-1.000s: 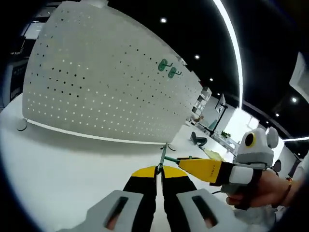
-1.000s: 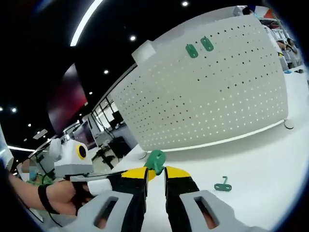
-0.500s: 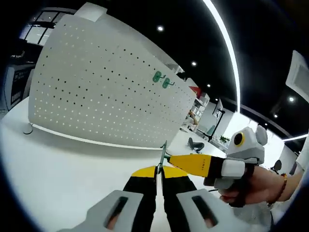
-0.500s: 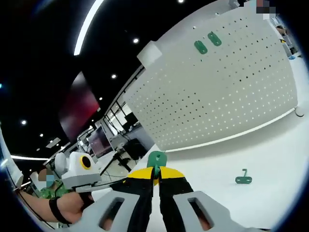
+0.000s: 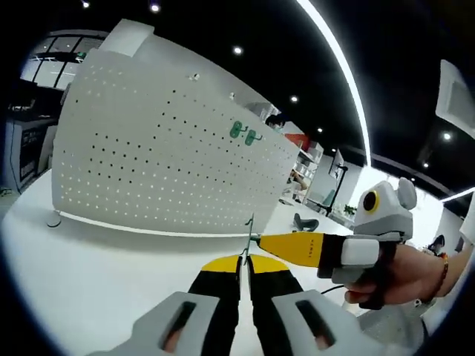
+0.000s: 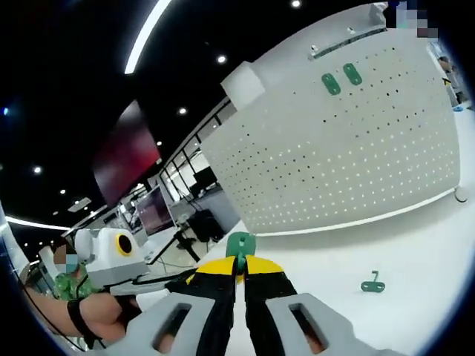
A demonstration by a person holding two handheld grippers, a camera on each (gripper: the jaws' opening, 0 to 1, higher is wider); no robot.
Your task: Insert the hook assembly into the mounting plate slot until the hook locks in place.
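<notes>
In the left gripper view, the white perforated mounting plate (image 5: 171, 159) stands upright on the white table (image 5: 89, 274), two green hooks (image 5: 243, 133) already fixed near its upper edge. The left gripper (image 5: 243, 261) is pressed together on a thin green hook piece (image 5: 249, 236), seen edge-on and hard to make out, where the right gripper's yellow tip meets it. In the right gripper view, the right gripper (image 6: 239, 263) pinches a green hook assembly (image 6: 239, 243), while a spare green hook (image 6: 373, 282) lies on the table near the plate.
</notes>
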